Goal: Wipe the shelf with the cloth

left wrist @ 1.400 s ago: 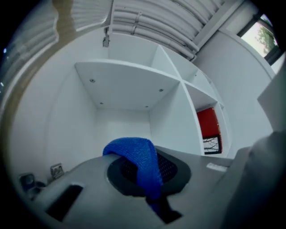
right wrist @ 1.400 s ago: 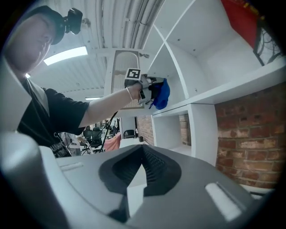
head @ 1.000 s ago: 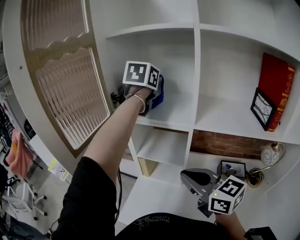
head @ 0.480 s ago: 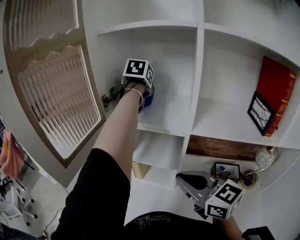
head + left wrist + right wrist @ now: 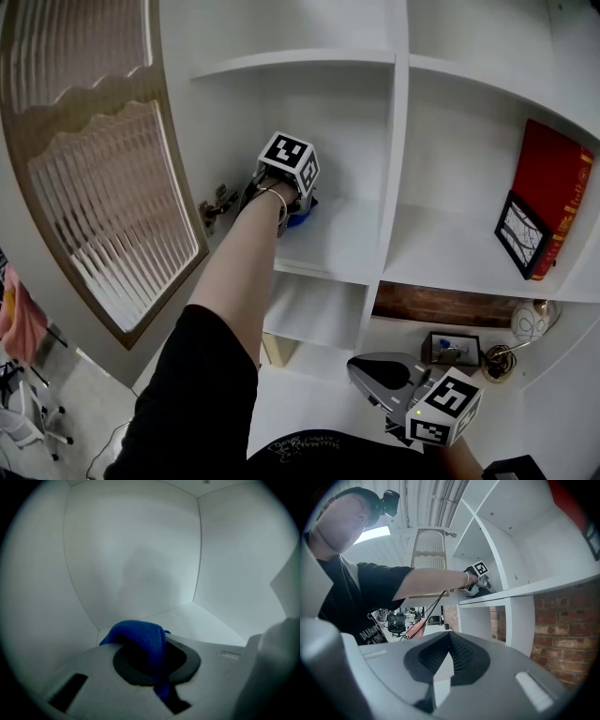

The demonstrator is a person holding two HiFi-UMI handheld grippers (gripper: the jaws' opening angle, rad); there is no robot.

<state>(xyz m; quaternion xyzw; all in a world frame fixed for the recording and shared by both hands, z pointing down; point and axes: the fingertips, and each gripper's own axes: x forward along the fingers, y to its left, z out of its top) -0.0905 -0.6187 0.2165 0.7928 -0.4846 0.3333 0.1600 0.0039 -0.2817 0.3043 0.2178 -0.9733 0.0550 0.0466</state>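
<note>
The blue cloth point(image 5: 301, 217) lies on the floor of the white shelf cubby point(image 5: 342, 242), close to its left wall. My left gripper point(image 5: 292, 199) is shut on it and reaches into the cubby with its marker cube on top. In the left gripper view the cloth point(image 5: 140, 633) bulges up out of the left gripper point(image 5: 158, 670), with the shelf floor point(image 5: 199, 620) and back corner beyond. My right gripper point(image 5: 382, 375) hangs low in front of the lower shelves, shut on nothing. In the right gripper view its jaws meet at the right gripper point(image 5: 448, 660).
An open cabinet door point(image 5: 103, 187) with ribbed glass stands left of the cubby. A red book point(image 5: 555, 192) and a framed picture point(image 5: 521, 234) lean in the cubby to the right. Below are a brick back wall point(image 5: 441, 302), a small frame point(image 5: 454, 347) and a round ornament point(image 5: 531, 322).
The left gripper has slid the cloth a little along the shelf floor near the left wall. The head view has shifted. The right gripper stays low and shut.
</note>
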